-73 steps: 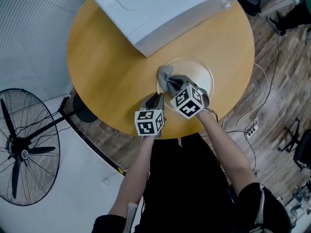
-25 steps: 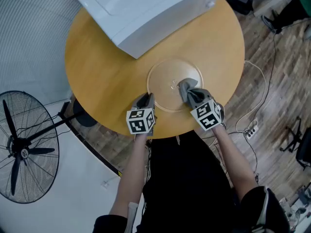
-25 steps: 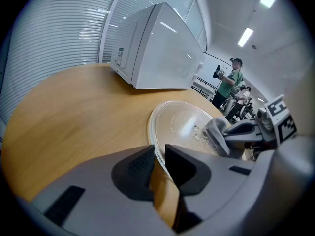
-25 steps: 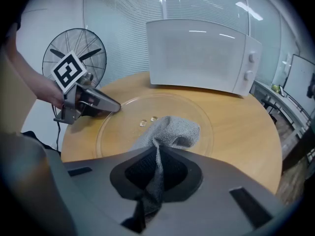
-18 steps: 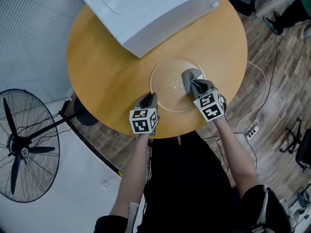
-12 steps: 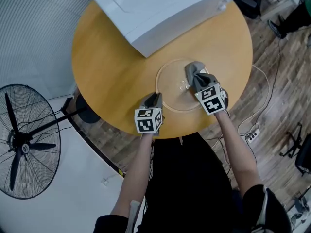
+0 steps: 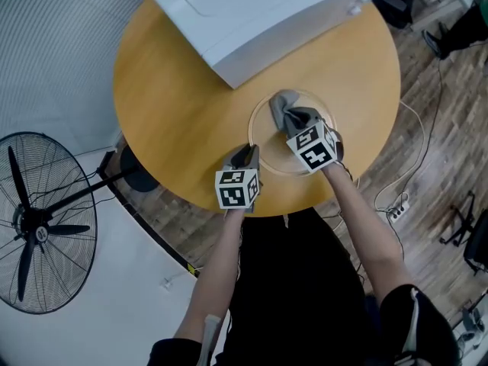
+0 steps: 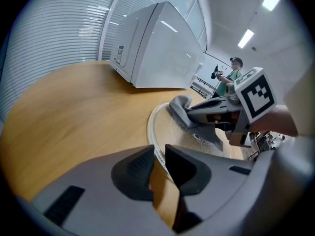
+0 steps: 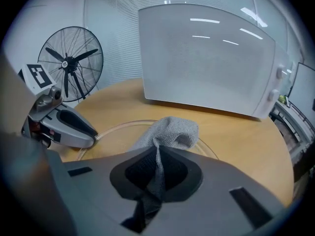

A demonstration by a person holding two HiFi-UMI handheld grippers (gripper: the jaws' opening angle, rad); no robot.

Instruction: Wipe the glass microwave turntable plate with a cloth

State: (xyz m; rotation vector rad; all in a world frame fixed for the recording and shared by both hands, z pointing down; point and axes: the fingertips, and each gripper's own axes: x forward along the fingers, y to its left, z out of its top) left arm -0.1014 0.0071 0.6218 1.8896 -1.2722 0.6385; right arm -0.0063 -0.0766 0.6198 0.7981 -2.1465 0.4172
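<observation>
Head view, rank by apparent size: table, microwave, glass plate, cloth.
1. table
2. microwave, cut off by the frame edge and nearer the camera, so its true size is unsure
3. glass plate
4. cloth, bunched up

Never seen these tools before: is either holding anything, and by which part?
The right gripper pinches the grey cloth by a bunched fold; the left gripper clamps the glass plate by its near rim.
</observation>
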